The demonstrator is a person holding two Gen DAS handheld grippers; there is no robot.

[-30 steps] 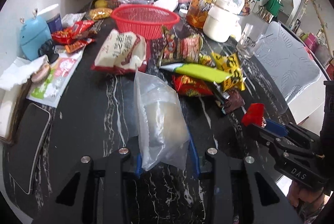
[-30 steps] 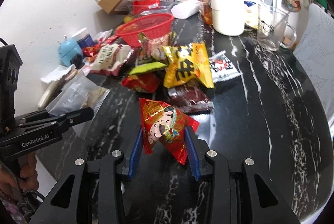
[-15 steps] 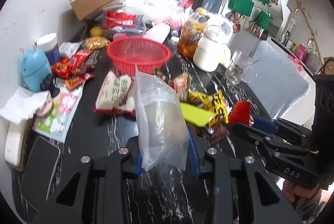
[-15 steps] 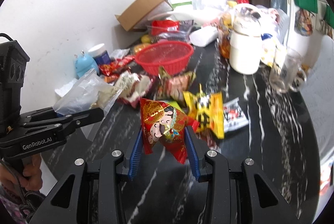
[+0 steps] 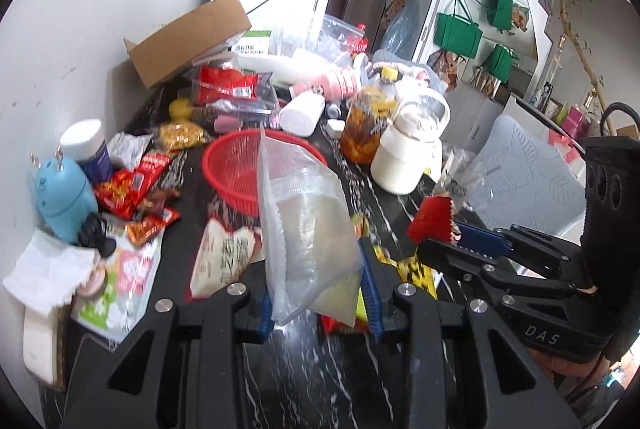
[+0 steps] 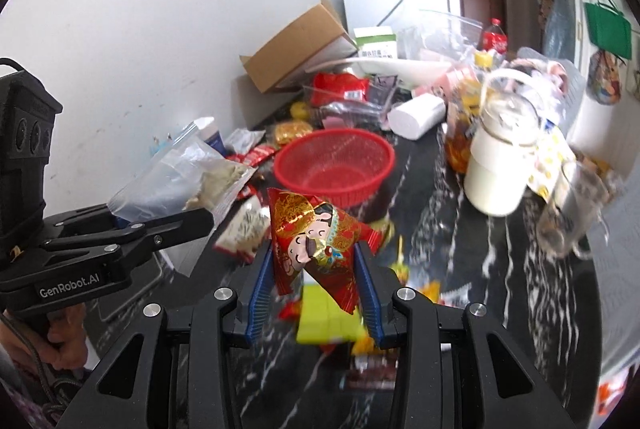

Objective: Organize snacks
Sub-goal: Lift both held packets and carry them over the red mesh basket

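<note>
- Left wrist view shows my left gripper (image 5: 318, 303) closed on a clear plastic bag (image 5: 308, 229); the bag has pale contents and stands up between the blue pads (image 5: 370, 293).
- This bag is lifted above the black marble table (image 5: 288, 381), and behind it I see the red basket (image 5: 236, 169) on the table, with nothing in the part I can see.
- On the right side of the same view my right gripper (image 5: 442, 241) comes in from the side and pinches a red packet (image 5: 432, 219).
- Right wrist view gives the red packet (image 6: 316, 245) more clearly: it has a cartoon face and gold print, and my right gripper (image 6: 314, 283) holds it tight between both fingers, above the table.
- Under this packet lie a yellow-green packet (image 6: 326, 317) and other snacks, blurred.
- The red basket (image 6: 334, 163) is ahead of the packet, well apart from it.
- A white jug (image 6: 500, 165) stands to the right of the basket, and a glass mug (image 6: 568, 213) beside the jug.
- A cardboard box (image 6: 296, 45) leans at the wall behind.
- My left gripper (image 6: 200, 221) appears at the left with its clear plastic bag (image 6: 180, 177).
</note>
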